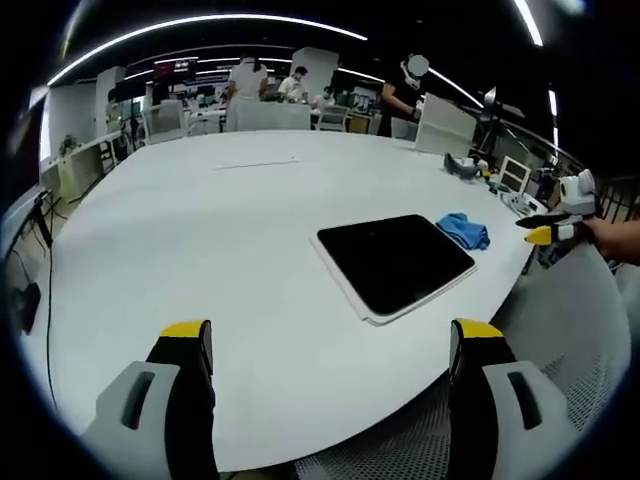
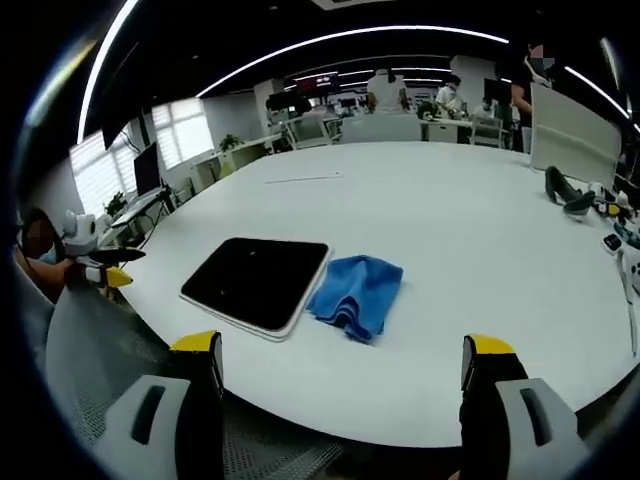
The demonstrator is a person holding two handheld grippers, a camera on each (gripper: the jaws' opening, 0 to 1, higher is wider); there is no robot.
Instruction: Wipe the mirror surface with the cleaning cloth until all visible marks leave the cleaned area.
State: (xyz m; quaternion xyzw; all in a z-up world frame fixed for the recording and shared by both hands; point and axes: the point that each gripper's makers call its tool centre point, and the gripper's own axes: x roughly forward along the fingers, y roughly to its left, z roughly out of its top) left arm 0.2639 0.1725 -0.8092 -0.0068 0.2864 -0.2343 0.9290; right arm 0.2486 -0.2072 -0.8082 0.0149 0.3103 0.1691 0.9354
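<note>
Both grippers hover off the desk (image 2: 480, 260) edge, jaws spread, nothing held. Right gripper (image 2: 340, 365): cloth (image 2: 358, 292) lies ahead between the jaws, touching the mirror (image 2: 256, 282), which sits ahead-left. Left gripper (image 1: 330, 345): mirror ahead, cloth at its far corner. Next, likely: pinch the cloth at a raised fold, then wipe flat, steadying the mirror frame.

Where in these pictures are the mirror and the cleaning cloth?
mirror (image 2: 258, 279): right gripper view, middle of its dark face.
cleaning cloth (image 2: 358, 293): right gripper view, middle of the crumpled blue fabric.
</note>
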